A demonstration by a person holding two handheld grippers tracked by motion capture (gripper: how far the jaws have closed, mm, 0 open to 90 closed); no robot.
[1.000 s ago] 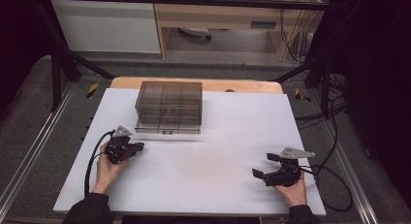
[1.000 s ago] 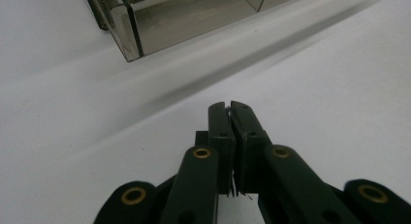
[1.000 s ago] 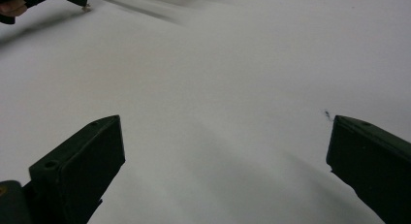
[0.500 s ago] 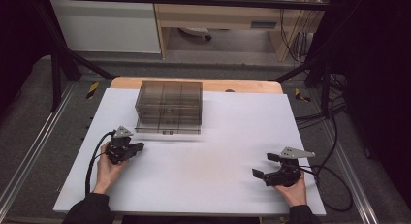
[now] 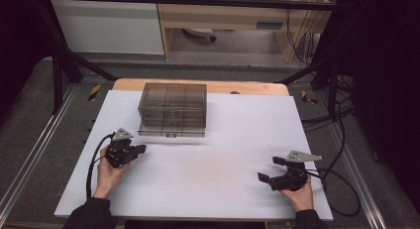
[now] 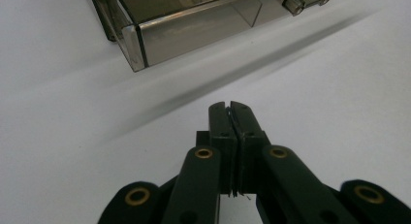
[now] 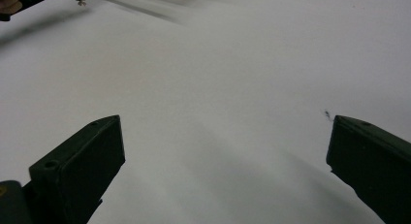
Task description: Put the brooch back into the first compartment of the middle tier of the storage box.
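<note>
We have both grippers resting on the white counter [image 5: 198, 184], and neither holds anything. Our left gripper [image 5: 140, 149] has its jaws clenched tight together with nothing between them; in the left gripper view [image 6: 231, 107] the two black tips meet face to face. Our right gripper [image 5: 270, 169] has its jaws released and spread wide, with only bare counter between them in the right gripper view [image 7: 223, 151].

The thing we seem to be working toward is the smoky clear organizer box [image 5: 172, 109]. It sits ahead of the left jaws and a little to their right, near but not touching; its front corner [image 6: 135, 44] lies just beyond the tips in the left gripper view. It is well apart from the right jaws, across the counter.

The risks, as we judge them:
- The left jaws are clenched, so pressing them forward now would shove the box along the smooth counter rather than grip it.
- The small latch fittings on the box's front edge [image 6: 303, 0] look slight, and a pinch that is off-centre could slip off them.
- With one gripper alone, the box may swivel; the right one is too far off to steady it.

The box is divided into compartments under a lid. Through the tinted plastic we cannot tell whether anything is inside.
</note>
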